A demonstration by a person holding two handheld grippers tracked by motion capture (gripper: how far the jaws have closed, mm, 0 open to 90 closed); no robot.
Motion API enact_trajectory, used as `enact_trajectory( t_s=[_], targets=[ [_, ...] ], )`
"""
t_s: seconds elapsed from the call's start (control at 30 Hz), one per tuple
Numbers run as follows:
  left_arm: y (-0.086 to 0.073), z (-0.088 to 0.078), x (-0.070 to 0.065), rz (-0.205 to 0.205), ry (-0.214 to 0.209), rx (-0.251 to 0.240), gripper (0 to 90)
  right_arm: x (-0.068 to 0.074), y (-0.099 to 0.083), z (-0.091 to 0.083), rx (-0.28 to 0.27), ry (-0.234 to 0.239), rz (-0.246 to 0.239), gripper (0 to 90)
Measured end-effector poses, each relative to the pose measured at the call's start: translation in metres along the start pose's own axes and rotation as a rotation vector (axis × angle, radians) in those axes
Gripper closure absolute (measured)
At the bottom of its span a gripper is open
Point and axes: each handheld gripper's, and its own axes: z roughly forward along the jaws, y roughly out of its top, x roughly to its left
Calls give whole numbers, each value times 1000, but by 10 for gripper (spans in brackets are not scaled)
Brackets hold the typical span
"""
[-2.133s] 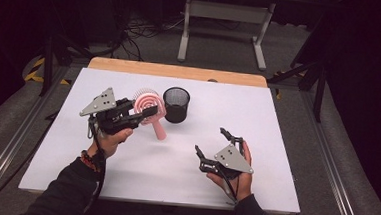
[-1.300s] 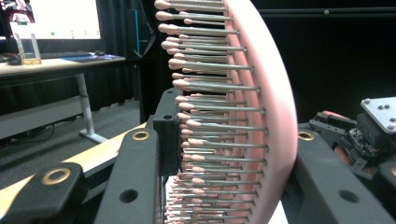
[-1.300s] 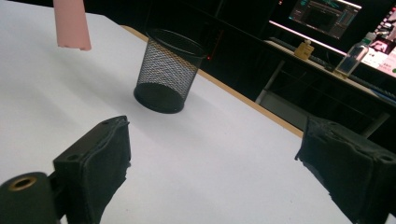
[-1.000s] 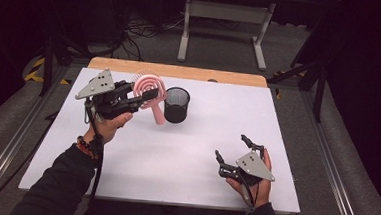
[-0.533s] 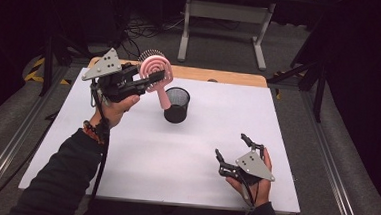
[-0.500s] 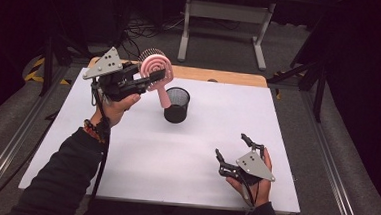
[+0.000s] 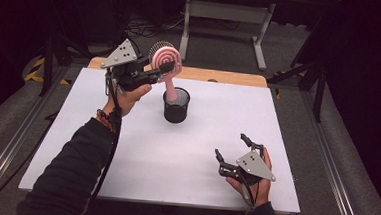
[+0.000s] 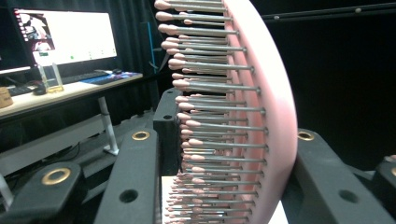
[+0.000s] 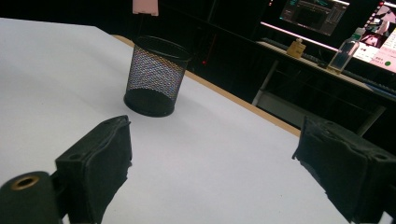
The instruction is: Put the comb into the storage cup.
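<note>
Here, the pink round-headed plastic hairbrush [image 7: 165,61] is held clamped by its head between the jaws of the left gripper [image 7: 153,75], above and just behind the black wire-mesh cylindrical cup [image 7: 175,105] that stands upright on the white table top [image 7: 126,148]. In the left gripper view the jaws are seen pressed on either side of the bristled head [image 8: 224,121], one against the bristle tips, the other against the smooth pink back.

The brush's long axis is tilted: the head is up and toward the far left, and the handle is slanted down and to the right, so that its free end hangs at the cup's open rim. Whether the tip is already inside the rim or only just over it cannot be told from the high view; in the right gripper view the pink handle end [image 9: 145,6] is seen clear above the cup's mouth [image 9: 161,46].

The coming move is judged to turn on that alignment: the handle end must be brought over the opening and the brush stood more nearly upright before it is lowered.

The right gripper [image 7: 234,158] is rested near the table's near right edge, well apart from the cup, its jaws spread wide with nothing between them.
</note>
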Motion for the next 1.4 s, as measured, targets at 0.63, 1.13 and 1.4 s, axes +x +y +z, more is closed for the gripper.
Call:
enact_trajectory(
  t_s=[0.63, 1.13, 1.4],
  targets=[
    [-22, 25, 15, -23, 23, 20, 629, 0, -1, 1, 6, -1, -13, 108],
    [-40, 40, 23, -63, 55, 55, 630, -2, 0, 1, 1, -11, -14, 112],
    [-47, 47, 22, -88, 50, 75, 630, -2, 1, 1, -5, -8, -15, 112]
  ],
)
